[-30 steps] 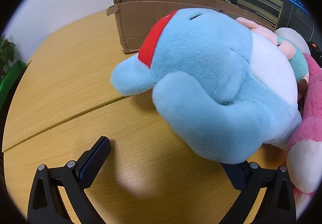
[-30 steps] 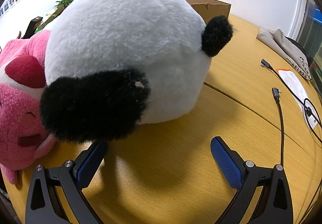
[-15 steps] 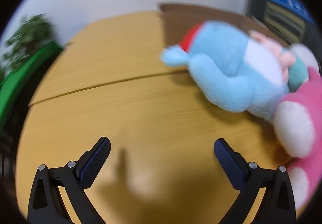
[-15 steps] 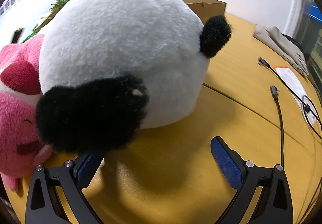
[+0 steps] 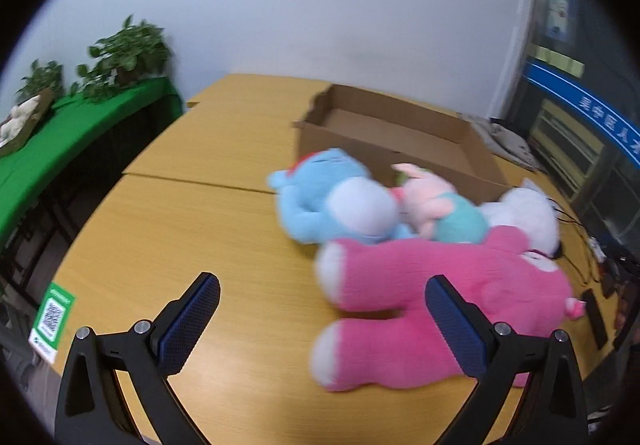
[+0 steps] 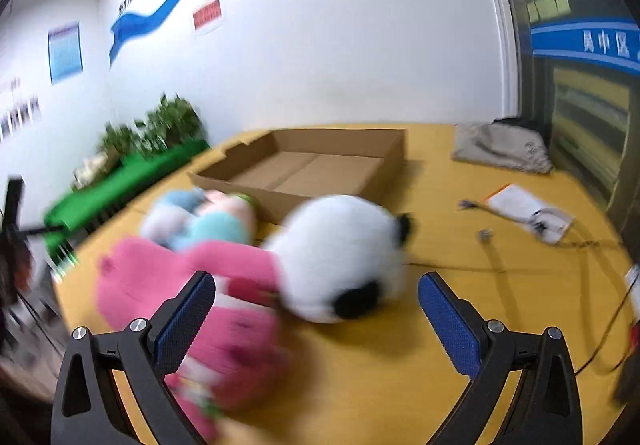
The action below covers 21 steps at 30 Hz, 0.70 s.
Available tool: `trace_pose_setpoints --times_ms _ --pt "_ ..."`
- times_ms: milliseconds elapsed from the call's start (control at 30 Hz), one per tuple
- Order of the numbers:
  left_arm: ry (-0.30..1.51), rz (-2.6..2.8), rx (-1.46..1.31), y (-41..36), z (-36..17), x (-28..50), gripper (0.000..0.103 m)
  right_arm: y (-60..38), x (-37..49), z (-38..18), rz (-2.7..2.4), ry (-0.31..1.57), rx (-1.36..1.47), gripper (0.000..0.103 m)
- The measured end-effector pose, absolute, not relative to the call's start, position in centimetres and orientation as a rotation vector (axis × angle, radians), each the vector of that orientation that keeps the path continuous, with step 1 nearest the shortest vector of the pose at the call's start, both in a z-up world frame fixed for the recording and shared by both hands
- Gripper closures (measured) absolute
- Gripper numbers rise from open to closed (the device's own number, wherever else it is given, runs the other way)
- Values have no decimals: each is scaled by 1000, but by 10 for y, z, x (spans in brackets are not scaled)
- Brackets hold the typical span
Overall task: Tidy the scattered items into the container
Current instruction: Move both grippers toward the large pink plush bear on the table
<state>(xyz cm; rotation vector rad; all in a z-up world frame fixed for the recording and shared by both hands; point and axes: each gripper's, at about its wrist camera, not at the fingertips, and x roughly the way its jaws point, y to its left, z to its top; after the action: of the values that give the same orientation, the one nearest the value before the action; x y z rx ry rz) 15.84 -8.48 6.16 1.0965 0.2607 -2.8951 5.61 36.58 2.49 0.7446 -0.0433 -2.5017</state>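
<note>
Plush toys (image 5: 440, 285) huddled, pink, blue, panda (image 6: 340, 257), beside cardboard box (image 5: 400, 133)

Wooden table (image 5: 168, 229) carries an open cardboard box (image 5: 400, 133) toward its far side. Just before the box lie clustered plush toys: blue (image 5: 324, 197), pink (image 5: 432, 293), panda (image 6: 340, 257). To the right lie grey cloth (image 6: 500, 153), papers (image 6: 524, 209) and cables (image 6: 492, 265).

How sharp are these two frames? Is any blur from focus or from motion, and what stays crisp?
Left wrist view: mild smear on the blue plush and pink plush; the left claw stays crisp, which suggests camera motion. Right wrist view: heavier streaking on the panda plush, plants and wall text; right claw sharp. Both show fisheye bending and dark corners.
</note>
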Motion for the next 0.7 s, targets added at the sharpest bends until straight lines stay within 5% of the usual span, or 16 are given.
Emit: trace_pose_setpoints --times_ms 200,700 --pt "251 -2992 1209 -29 48 137 1 296 68 16 -2388 -215 913 0" --pt "128 -3172 1492 -17 2 101 1 247 106 -7 -2732 -182 1163 0"
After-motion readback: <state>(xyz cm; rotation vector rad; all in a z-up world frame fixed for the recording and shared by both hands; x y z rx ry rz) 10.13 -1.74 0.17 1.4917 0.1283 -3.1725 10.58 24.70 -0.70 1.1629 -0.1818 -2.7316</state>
